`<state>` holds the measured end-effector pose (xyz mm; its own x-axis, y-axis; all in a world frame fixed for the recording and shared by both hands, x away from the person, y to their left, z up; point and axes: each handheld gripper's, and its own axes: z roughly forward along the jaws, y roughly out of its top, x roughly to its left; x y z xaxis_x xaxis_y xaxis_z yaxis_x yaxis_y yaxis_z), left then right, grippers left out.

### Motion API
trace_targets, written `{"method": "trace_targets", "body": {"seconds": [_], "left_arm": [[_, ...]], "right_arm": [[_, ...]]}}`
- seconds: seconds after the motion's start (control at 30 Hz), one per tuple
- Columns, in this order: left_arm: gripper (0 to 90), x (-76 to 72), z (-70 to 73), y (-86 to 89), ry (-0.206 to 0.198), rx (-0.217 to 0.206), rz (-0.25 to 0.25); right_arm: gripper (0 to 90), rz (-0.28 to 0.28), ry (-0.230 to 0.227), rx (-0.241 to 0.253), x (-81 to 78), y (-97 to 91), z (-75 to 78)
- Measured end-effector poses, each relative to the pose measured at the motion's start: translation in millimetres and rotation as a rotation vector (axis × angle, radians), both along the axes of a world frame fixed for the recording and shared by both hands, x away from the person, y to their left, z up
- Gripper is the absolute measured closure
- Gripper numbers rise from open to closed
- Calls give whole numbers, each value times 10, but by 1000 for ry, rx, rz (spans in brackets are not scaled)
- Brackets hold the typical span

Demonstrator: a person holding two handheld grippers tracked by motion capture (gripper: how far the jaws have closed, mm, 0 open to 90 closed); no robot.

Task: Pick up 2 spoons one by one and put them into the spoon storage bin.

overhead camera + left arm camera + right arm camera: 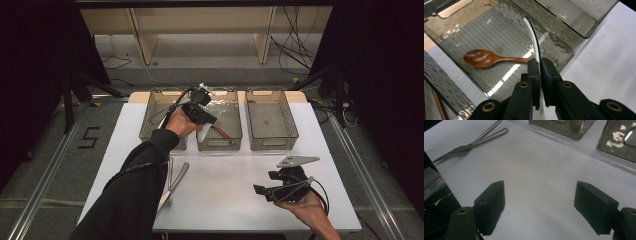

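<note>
White plastic, a thin spoon (534, 37) sits pinched edge-on in the left gripper (540, 72), poised over the middle bin (564, 47), likely for dropping beside the wooden spoon (486, 58) at nine o'clock. Right gripper (539, 202) gapes wide and empty above the table (536, 165); metal cutlery (474, 141) lies at eleven o'clock of it.

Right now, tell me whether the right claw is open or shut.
Open. In the right gripper view the right claw has its jaws spread wide apart, with bare white table between them.
</note>
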<state>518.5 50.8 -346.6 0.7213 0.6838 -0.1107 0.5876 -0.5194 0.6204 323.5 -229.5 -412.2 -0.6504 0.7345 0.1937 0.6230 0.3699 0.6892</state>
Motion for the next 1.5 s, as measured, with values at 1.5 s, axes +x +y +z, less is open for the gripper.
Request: {"method": "trace_targets", "body": {"seconds": [1.5], "left_arm": [[558, 144, -43, -10, -42, -30, 83]], "right_arm": [[256, 16, 0, 5, -1, 7, 2]]}}
